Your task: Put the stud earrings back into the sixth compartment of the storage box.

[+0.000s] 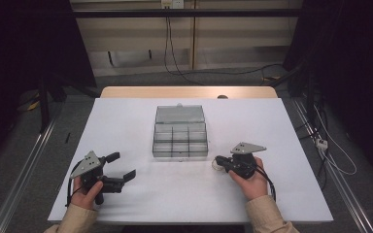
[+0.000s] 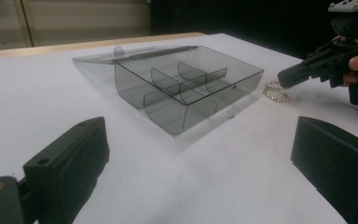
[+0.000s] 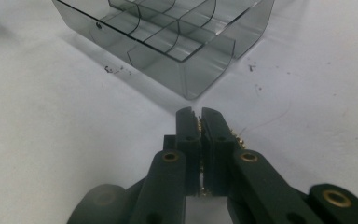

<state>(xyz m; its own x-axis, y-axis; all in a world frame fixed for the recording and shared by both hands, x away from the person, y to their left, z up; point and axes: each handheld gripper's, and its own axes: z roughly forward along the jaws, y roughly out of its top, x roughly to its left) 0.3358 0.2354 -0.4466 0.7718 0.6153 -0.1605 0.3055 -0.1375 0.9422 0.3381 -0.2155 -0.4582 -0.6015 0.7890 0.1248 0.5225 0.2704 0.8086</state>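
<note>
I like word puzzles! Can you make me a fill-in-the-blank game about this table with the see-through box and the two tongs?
1. The lid of the clear box is ____.
2. The right tongs are shut on a beaded gold ____.
3. The left tongs have their jaws ____, with nothing between them.
4. The box stands on a ____ table.

Missing words: open; bracelet; open; white
</note>
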